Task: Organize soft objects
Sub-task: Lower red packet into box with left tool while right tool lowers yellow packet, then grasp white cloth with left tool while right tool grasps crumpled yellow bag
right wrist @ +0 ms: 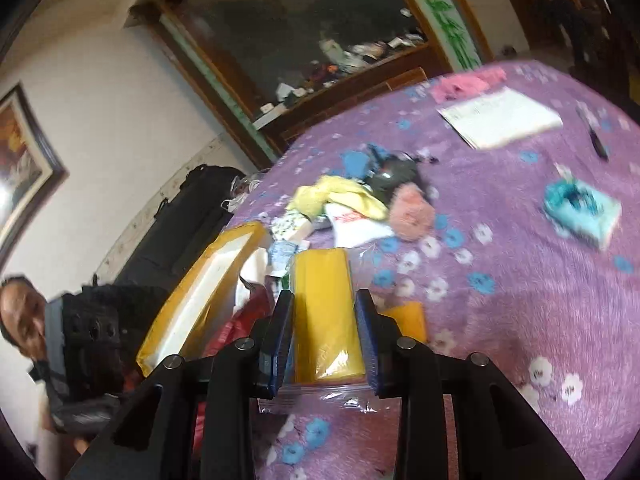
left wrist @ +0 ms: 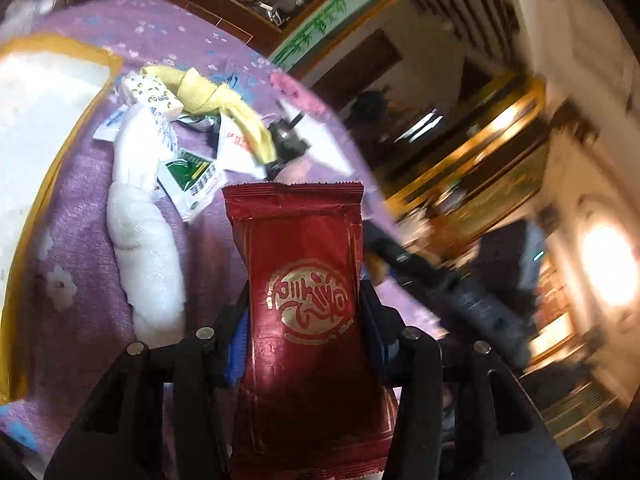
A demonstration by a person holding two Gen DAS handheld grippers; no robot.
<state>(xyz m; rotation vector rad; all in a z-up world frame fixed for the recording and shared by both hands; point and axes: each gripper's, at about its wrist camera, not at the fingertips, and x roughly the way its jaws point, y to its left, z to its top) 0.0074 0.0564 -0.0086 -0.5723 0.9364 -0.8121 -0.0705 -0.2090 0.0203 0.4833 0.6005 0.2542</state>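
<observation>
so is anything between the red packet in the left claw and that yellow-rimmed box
Nothing visible blocks it. The left claw holds the red packet up off the purple cloth; the yellow-rimmed box sits to its left. Only the white rolled towel lies low between them, easily cleared from above.

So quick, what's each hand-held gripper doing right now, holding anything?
Left hand-held gripper: closed on a red packet.
Right hand-held gripper: closed on a yellow item in a clear bag.

Red packet (left wrist: 304, 304) in left hand-held gripper (left wrist: 306, 312): glossy foil-like film, creased. Towel (left wrist: 148, 264) to its left: white terry, rough. Desk cover (right wrist: 520, 280): fuzzy purple fleece. Yellow pack (right wrist: 326, 320) in right hand-held gripper (right wrist: 326, 320): smooth, under clear glossy plastic.
</observation>
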